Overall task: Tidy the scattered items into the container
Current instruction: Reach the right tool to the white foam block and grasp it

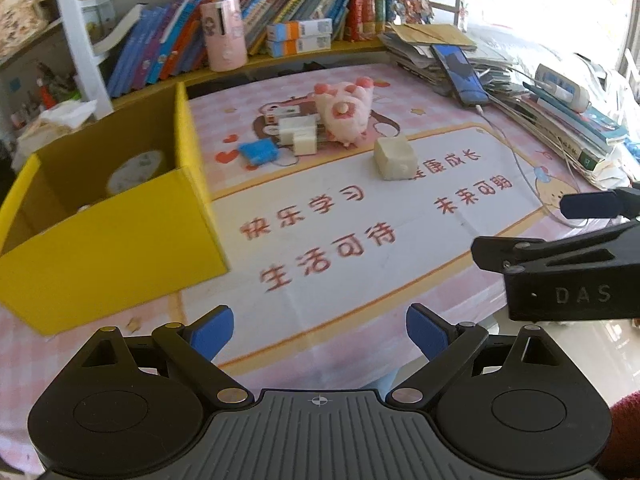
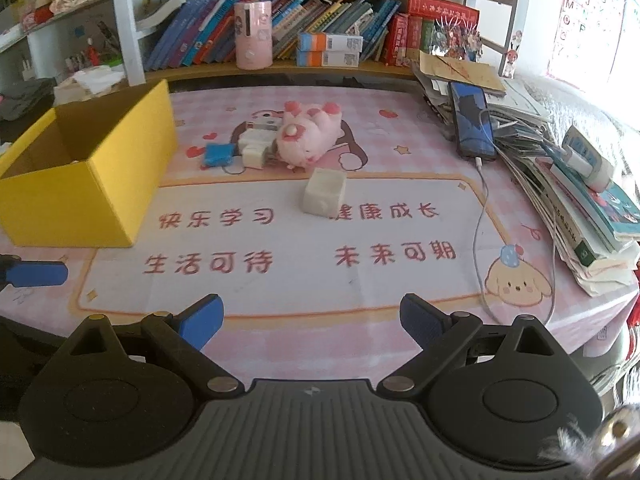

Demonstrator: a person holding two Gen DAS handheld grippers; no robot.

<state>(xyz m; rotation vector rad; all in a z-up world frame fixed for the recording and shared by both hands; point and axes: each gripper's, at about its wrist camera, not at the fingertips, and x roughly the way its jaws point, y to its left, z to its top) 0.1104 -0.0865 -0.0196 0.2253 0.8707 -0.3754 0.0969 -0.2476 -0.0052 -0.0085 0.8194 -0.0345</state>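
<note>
The surface (image 2: pixel 400 332) wears a pink checked cloth with a cartoon mat over it. The yellow box (image 2: pixel 100 184) stands open at its left side, and I'll place everything else from it. Inside, something round and pale lies on the bottom (image 1: pixel 136 170). To the right of the box, well apart from it, a pink plush (image 2: pixel 308 136) lies on its side. Nearer than the plush and still right of the box sits a white cube (image 2: pixel 324 192) alone. Between box and plush lie small white blocks (image 2: pixel 256 148) and a blue packet (image 2: pixel 218 154), bunched together.

Both grippers hang above the near edge, tilted downward toward the mat. The left gripper (image 1: pixel 320 332) is nearer the box, its blue fingers (image 1: pixel 212 332) spread wide with nothing between them. The right gripper (image 2: pixel 312 320) sits farther from the box, fingers (image 2: pixel 202 320) likewise apart and empty.
</note>
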